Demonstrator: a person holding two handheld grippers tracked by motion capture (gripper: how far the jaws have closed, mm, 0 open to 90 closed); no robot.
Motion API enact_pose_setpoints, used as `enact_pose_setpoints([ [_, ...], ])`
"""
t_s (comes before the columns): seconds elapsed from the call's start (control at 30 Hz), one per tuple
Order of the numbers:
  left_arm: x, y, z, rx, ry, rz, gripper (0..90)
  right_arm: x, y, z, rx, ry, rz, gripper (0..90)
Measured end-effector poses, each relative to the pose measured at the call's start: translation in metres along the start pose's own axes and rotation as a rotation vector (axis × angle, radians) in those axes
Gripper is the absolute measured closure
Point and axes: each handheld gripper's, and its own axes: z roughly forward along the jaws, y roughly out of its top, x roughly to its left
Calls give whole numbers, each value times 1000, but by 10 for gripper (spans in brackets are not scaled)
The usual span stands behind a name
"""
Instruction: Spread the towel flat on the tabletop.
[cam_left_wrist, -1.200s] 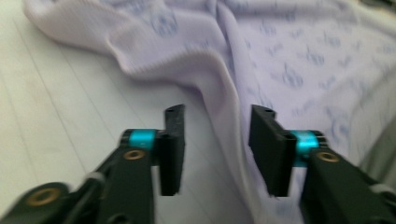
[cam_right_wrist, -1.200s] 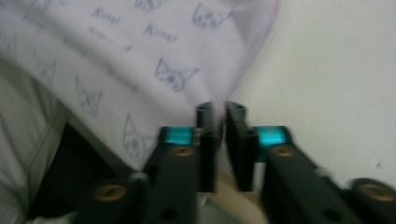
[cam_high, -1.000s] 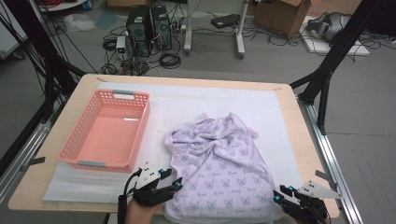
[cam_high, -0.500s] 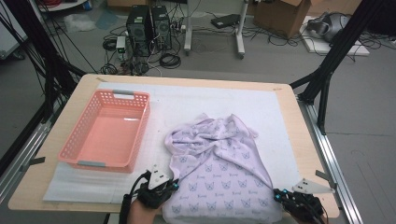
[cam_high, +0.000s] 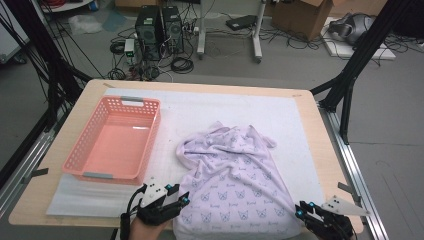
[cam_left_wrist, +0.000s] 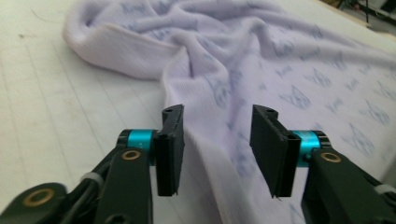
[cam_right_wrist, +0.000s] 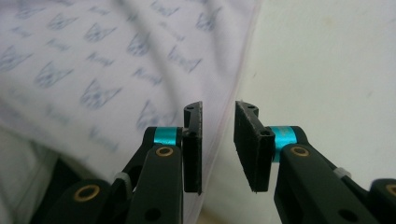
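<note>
A purple cloth lies on the white mat of a wooden table, beside a pink basket. Left gripper is wide apart at its edge; right gripper is narrower. Computers sit on the floor.

- a pink plastic basket with perforated walls sits on the left half of the worktop, its long side running away from the near edge.
- a white mat covers most of the worktop, and the basket rests on its left part.
- two black computer towers stand side by side on the floor beyond the far edge, with cables coiled around them.
- a cardboard box sits on the floor at the far right.
- black frame struts slant up at both sides of the worktop.
</note>
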Motion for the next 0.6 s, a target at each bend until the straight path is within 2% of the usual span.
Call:
enact_pose_setpoints([
  [0.13, 9, 8, 10, -9, 9, -26, 517, -5, 11, 16, 2, -15, -1, 726],
  [0.27, 13, 10, 18, 12, 11, -19, 516, -11, 21, 35, 18, -24, 2, 697],
  [0.4, 16, 10, 21, 49, 19, -2, 512, -12, 27, 46, 25, -23, 5, 641],
  [0.47, 19, 11, 23, 54, 20, -11, 503, -14, 31, 53, 30, -22, -5, 629],
  [0.6, 25, 14, 31, 71, -2, -12, 494, -15, 38, 64, 44, -28, -23, 620],
])
